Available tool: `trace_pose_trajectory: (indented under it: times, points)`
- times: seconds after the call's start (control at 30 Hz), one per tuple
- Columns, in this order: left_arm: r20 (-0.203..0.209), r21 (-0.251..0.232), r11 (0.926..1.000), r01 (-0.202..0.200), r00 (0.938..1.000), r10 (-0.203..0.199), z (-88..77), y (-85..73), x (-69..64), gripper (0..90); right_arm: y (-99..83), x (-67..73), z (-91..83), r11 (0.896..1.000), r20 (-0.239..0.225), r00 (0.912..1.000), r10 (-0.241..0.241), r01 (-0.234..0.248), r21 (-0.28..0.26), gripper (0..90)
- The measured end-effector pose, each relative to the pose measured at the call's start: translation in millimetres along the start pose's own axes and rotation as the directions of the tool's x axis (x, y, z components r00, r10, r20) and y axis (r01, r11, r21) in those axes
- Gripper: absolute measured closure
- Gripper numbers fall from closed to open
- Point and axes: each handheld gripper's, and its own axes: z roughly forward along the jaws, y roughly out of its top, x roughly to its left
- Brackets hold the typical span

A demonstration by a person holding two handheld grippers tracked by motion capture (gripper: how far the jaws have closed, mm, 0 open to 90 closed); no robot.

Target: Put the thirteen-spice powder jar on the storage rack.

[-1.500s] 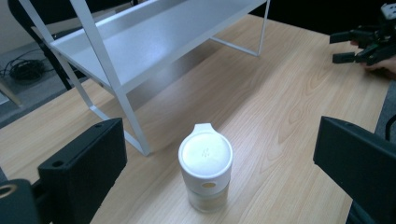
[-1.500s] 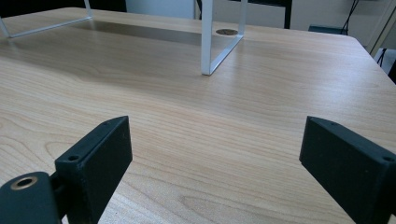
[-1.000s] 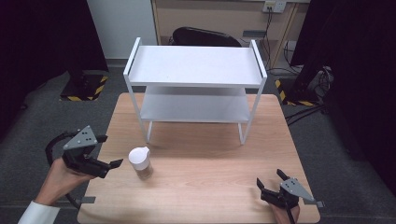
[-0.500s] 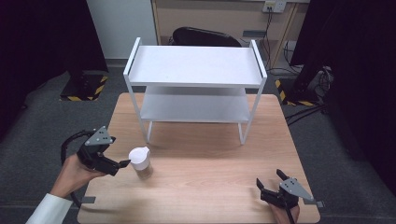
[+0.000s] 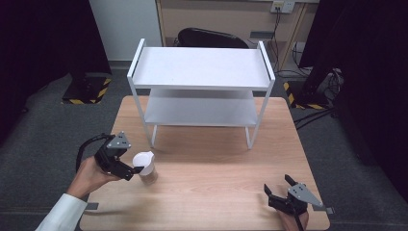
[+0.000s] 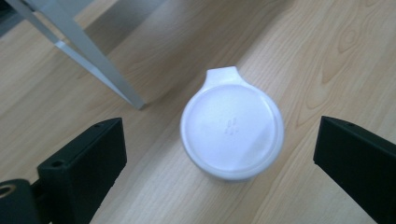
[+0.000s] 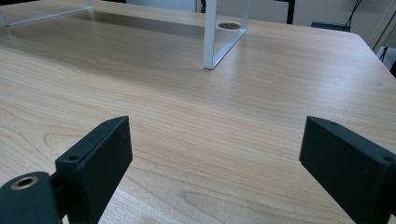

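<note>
The left gripper hung with its jaws spread wide, gripping nothing, and the white lidded cup stood upright between them without touching either. The cup sat on the wooden table near its left front part, just in front of the front left leg of the white two-tier shelf. Well apart, at the table's right front corner, the right gripper lay low over bare wood, its jaws likewise parted and empty.
</note>
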Motion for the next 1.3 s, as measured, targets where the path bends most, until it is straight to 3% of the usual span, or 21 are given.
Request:
trace_pose_trajectory:
  times: [0.3,0.33,0.57,0.97,1.13,1.3]
  points:
    - [0.004,0.047,0.9988,-0.01,0.9999,0.01,13.4,8.7,0.7,2.1,0.1,-0.3,0.2,1.0,-0.002,1.0,-0.002,0.002,0.001,9.2]
    - [-0.016,0.071,0.9972,-0.024,0.9995,0.025,17.4,12.5,-2.7,2.2,0.3,-0.3,0.3,1.0,-0.002,1.0,-0.002,0.002,0.002,9.2]
    - [-0.027,0.104,0.9932,-0.052,0.9981,0.055,29.0,17.6,-7.9,3.5,0.1,-0.4,0.4,1.0,-0.002,1.0,-0.006,0.006,0.001,9.1]
    - [0.001,0.13,0.9906,-0.043,0.9991,0.043,47.2,18.4,-3.5,7.8,-0.1,-0.2,0.0,1.0,-0.002,1.0,-0.005,0.005,0.001,9.2]
    - [0.041,0.131,0.9904,-0.046,0.9983,0.041,50.0,16.0,4.3,15.4,-0.1,-0.2,0.2,1.0,-0.002,1.0,-0.008,0.008,0.001,9.2]
    - [0.053,0.114,0.9926,-0.041,0.9979,0.035,50.2,13.6,5.6,23.0,-0.2,-0.2,0.2,1.0,-0.002,1.0,-0.009,0.009,0.001,9.2]
